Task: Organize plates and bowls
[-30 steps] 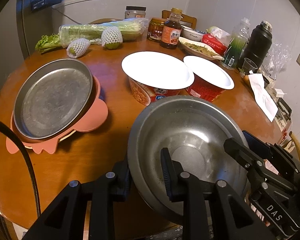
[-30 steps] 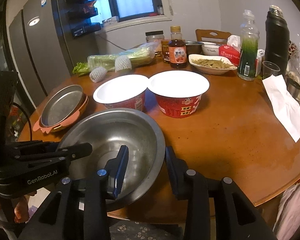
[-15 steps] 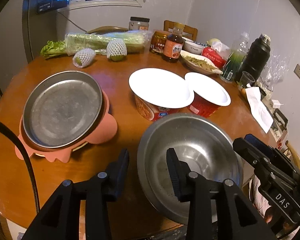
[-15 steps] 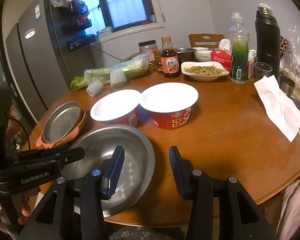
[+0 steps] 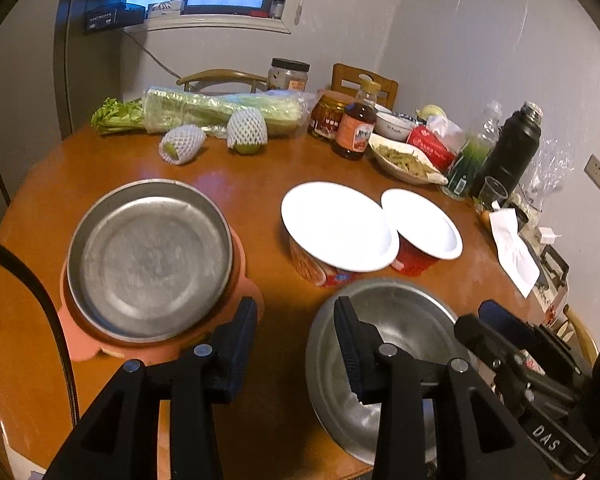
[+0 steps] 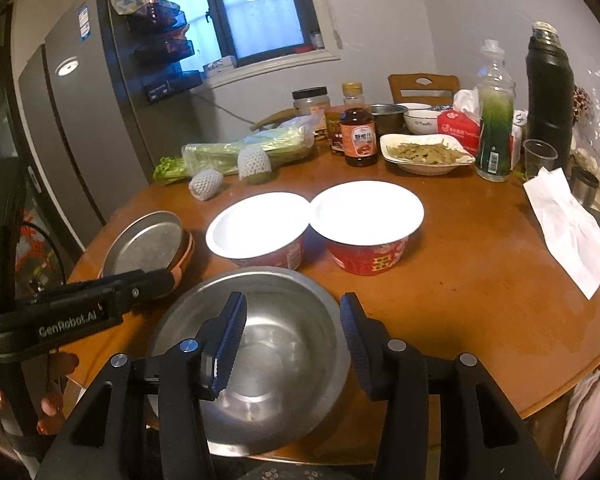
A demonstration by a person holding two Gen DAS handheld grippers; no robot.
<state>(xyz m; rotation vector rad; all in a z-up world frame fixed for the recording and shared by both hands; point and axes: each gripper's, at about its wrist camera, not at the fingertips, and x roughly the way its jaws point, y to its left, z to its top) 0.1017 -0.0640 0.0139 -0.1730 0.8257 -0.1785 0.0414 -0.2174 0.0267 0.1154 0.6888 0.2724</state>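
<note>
While the steel bowl [image 6: 256, 356] sits upright on the near edge of the desk [image 6: 480, 304], both claws have let it go: the right claw [image 6: 292, 344] has just been opening, jaws apart with the bowl's right rim below and between them, pads not pressing; the left claw [image 5: 296, 344] has also just been opening, parted and empty, its right finger over the bowl's left rim, its left finger just in front of the pink plate [image 5: 244, 276]. Done, as I judge it: steel plate [image 5: 148, 256] already stacked on the pink plate, ahead-left of the left claw; steel bowl set down. Left: two paper bowls [image 6: 256, 232] [image 6: 366, 220] stand touching side by side just beyond the steel bowl, not nested; steel bowl probably still needs a final spot. Roughly mid-task. Orientation: steel bowl mouth up, round, no real long axis; paper bowls mouth up too; steel plate lies flat, face up. Far-side bottles, vegetables and a food dish [image 6: 424, 156] look unrelated.
</note>
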